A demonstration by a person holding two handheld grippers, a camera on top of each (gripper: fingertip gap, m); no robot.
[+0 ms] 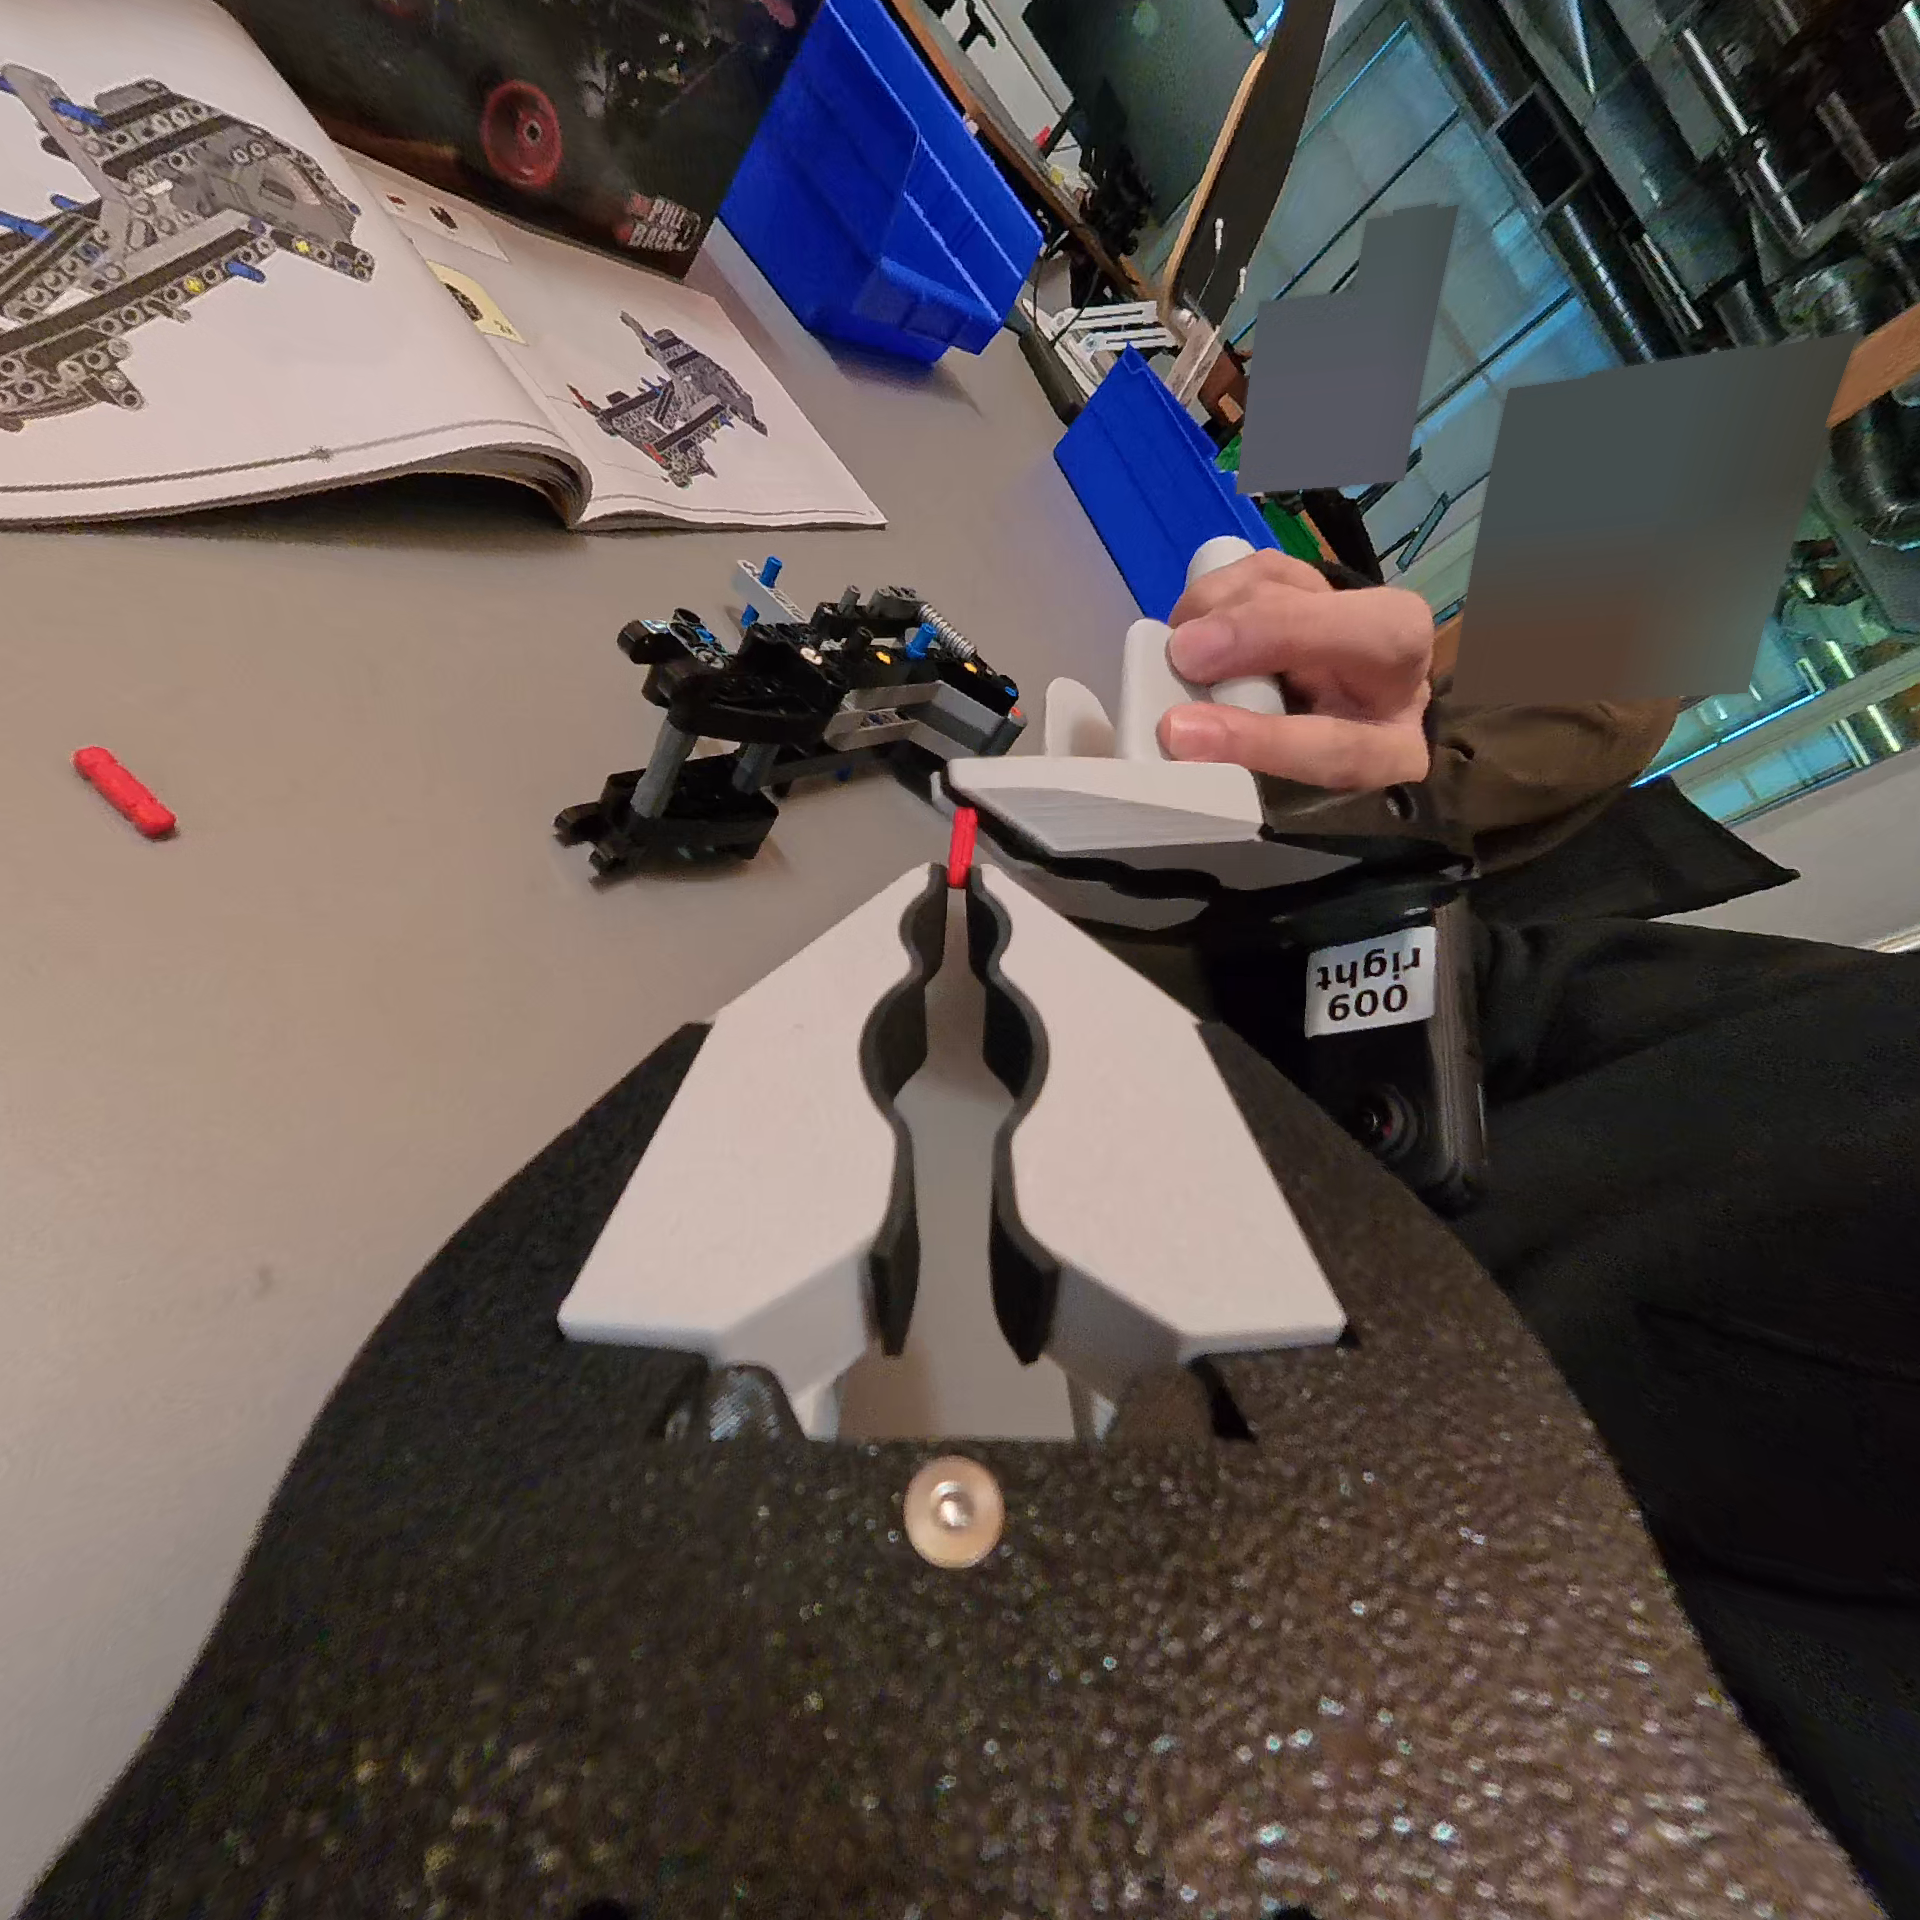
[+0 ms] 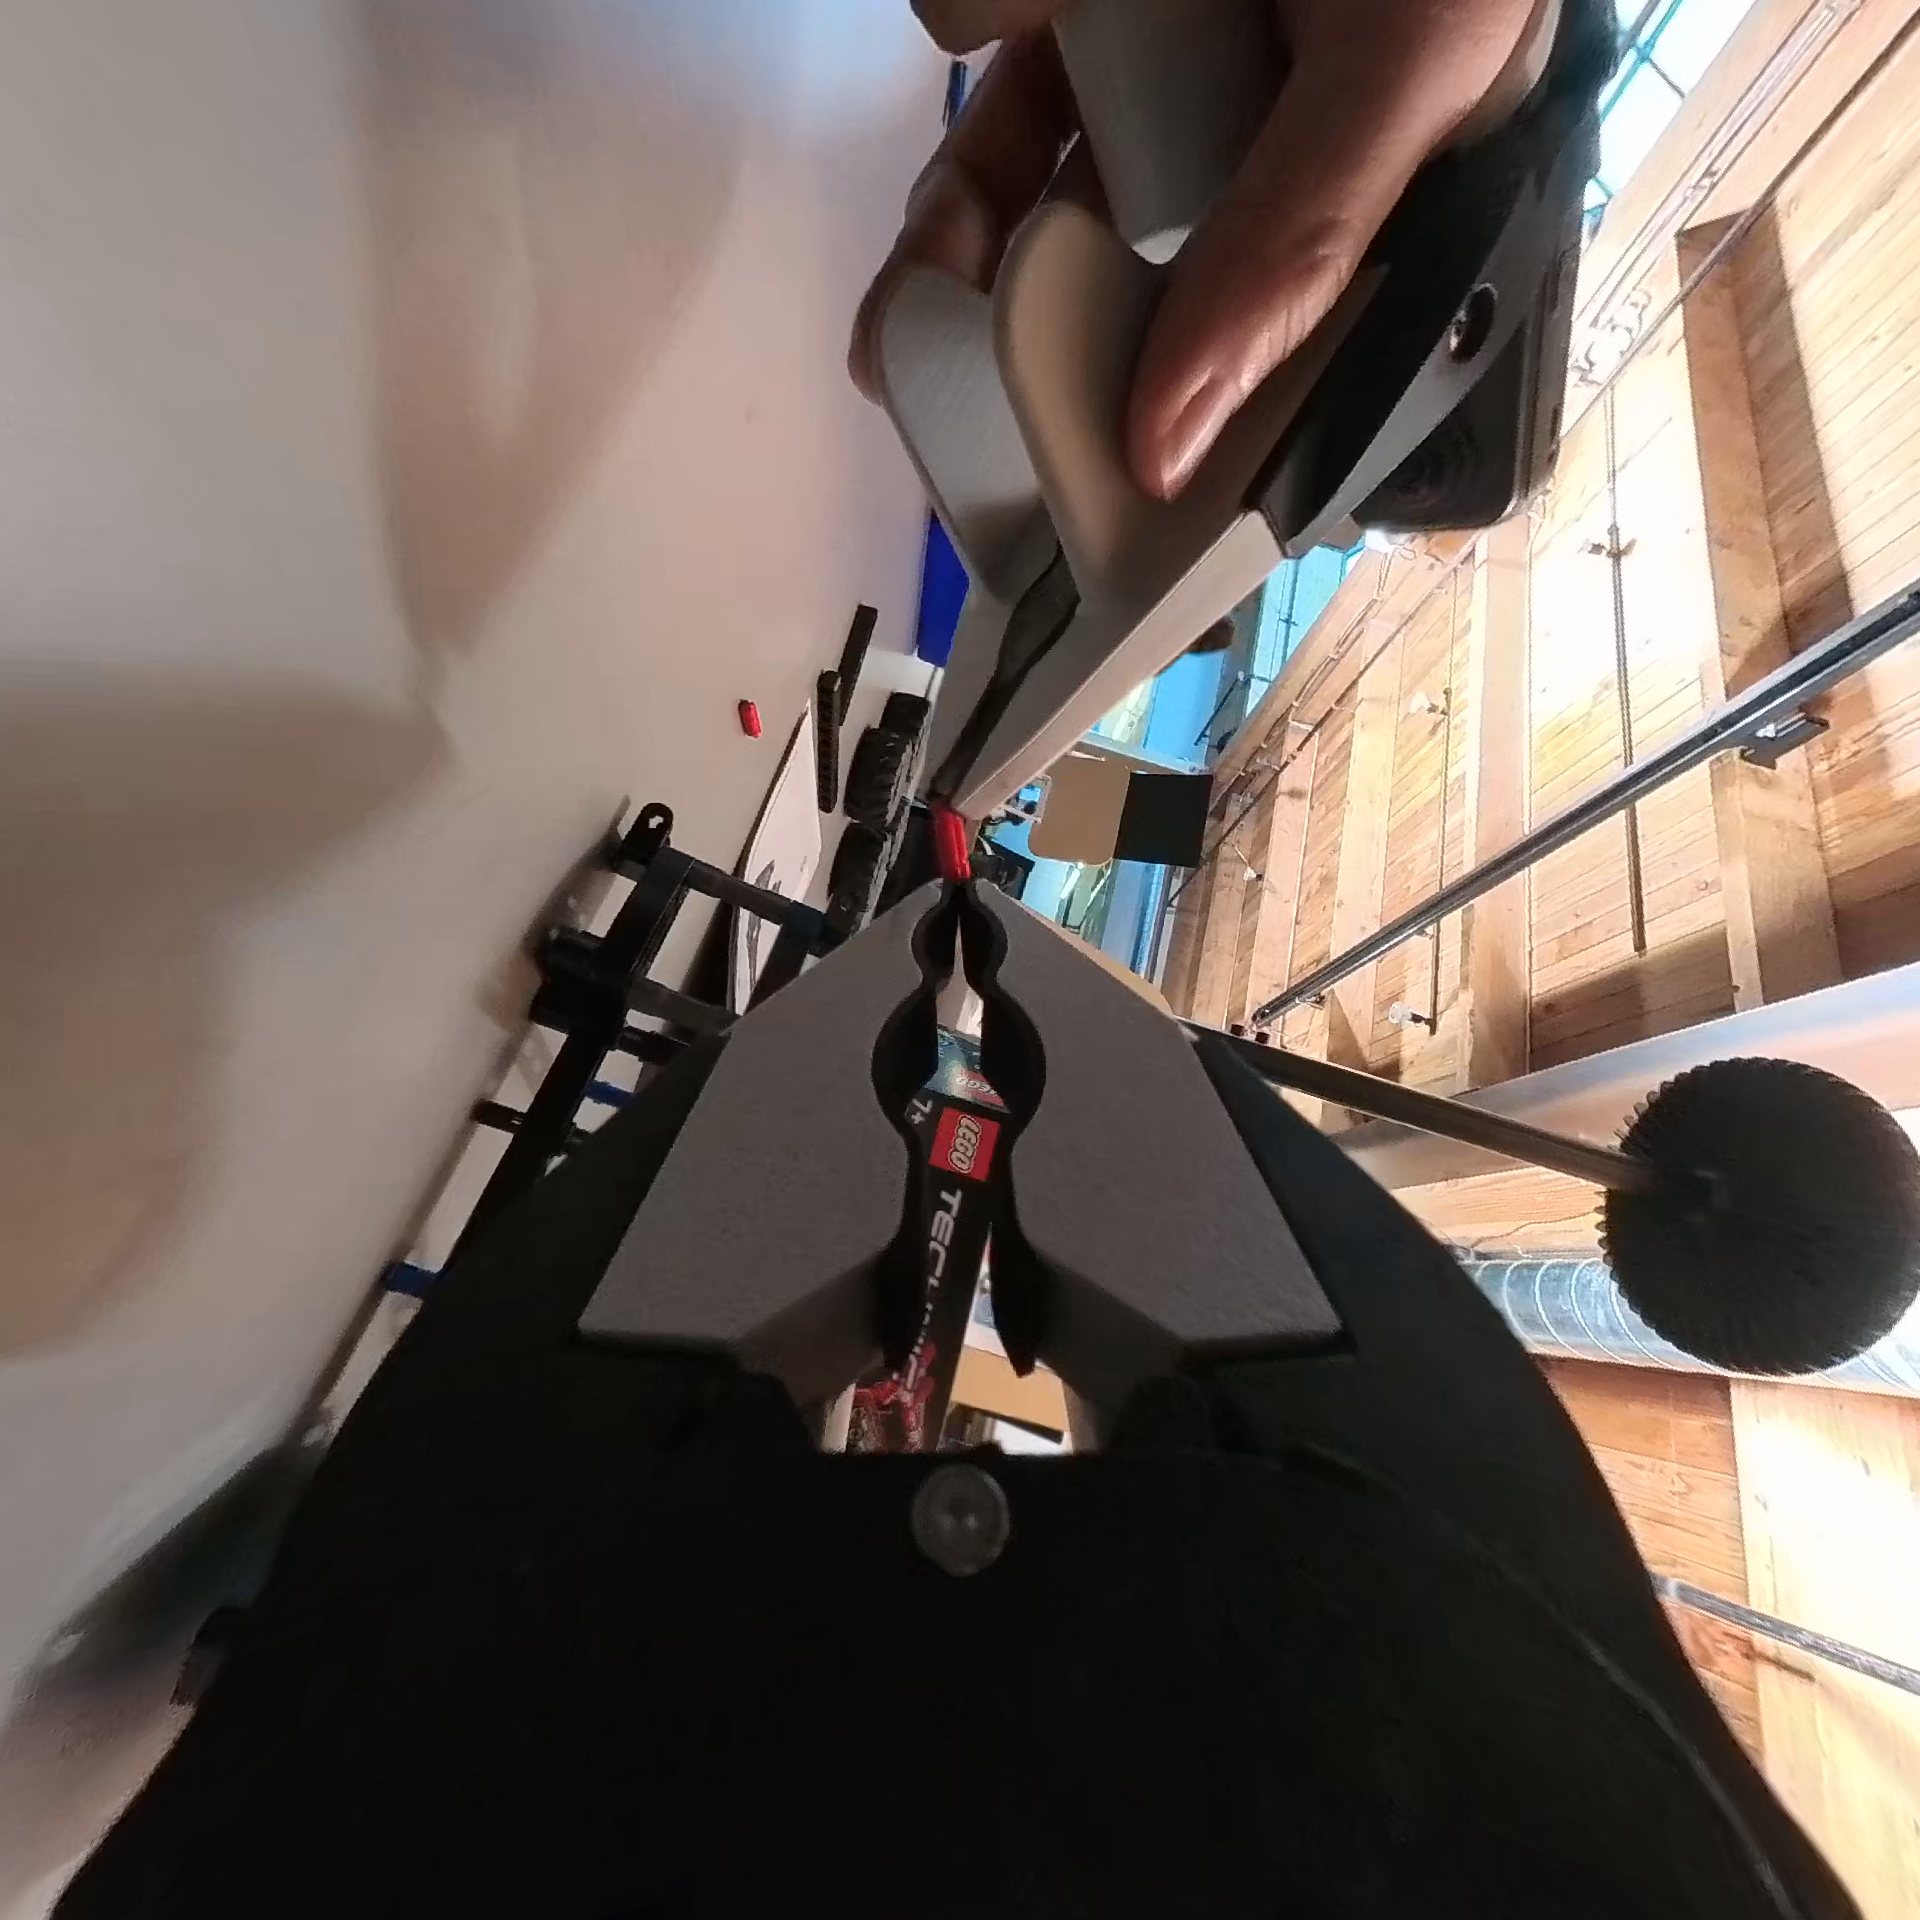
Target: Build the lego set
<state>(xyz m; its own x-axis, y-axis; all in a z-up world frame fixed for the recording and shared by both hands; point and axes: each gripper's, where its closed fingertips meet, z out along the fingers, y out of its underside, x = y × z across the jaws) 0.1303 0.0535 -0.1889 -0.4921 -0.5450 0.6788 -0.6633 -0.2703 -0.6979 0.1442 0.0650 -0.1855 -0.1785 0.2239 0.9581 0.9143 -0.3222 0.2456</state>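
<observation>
My left gripper [image 1: 954,881] is shut on one end of a small red pin [image 1: 962,844], held above the grey table [image 1: 312,1039]. My right gripper [image 2: 954,888] is shut on the same red pin [image 2: 948,842] at its other end. The two tips meet nose to nose. The right gripper also shows in the left wrist view [image 1: 954,798], held by a hand. The left gripper comes in from above in the right wrist view [image 2: 951,802]. The partly built black and grey model [image 1: 790,717] lies on the table just beyond the tips; it also shows in the right wrist view [image 2: 623,935].
A loose red piece [image 1: 125,792] lies at the left. An open instruction booklet [image 1: 312,343] and the set's box [image 1: 540,114] lie behind, with two blue bins [image 1: 883,208] further back. Black beams [image 2: 831,727] and tyres [image 2: 894,758] lie on the table. The tips of both grippers are at nearly the same place. From either gripper's tips it is about 12 cm to the loose red piece [image 1: 125,792].
</observation>
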